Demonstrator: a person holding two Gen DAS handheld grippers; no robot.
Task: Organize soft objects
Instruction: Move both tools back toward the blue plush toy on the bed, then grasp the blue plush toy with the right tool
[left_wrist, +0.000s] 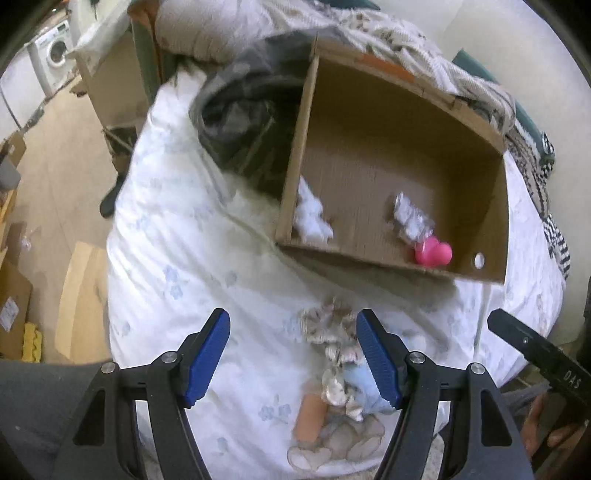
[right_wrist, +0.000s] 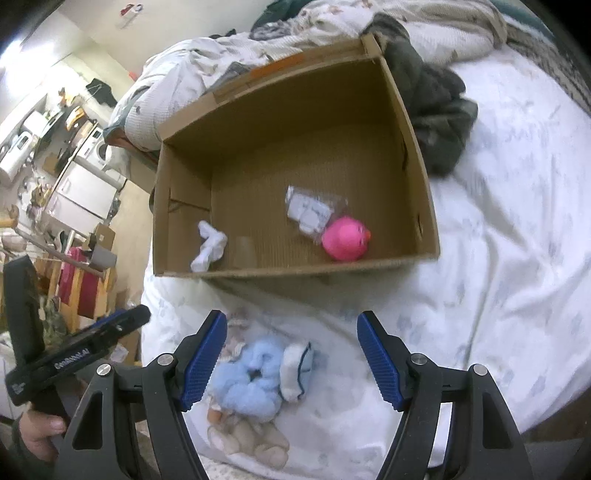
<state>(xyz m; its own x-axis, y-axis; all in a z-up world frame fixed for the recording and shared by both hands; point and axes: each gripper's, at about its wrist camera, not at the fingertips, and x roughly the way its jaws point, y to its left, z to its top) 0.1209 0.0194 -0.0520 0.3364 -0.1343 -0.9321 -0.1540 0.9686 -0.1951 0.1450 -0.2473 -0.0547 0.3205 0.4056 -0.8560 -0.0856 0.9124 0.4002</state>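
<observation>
A cardboard box is seen open-topped on a white floral bedsheet. Inside it, three items are noted: a pink round toy near the front wall, a clear packet with white contents touching the toy on its far side, and a white crumpled cloth in the near left corner. In the left wrist view the box contents are motion-blurred and detail is lost.

Near the box, outside its front wall, a small pile lies on the sheet: a fluffy light-blue item, a white sock with dark trim just beside it, and a beige plush toy, partly covered by the blue item. A patterned frilly cloth is seen best in the left wrist view; its shape cannot be made out.

The left gripper is held with fingers spread wide, nothing between them. The right gripper is likewise spread and holding nothing, above the pile. A dark garment lies bunched against the box's far right wall, partly hidden by it.
</observation>
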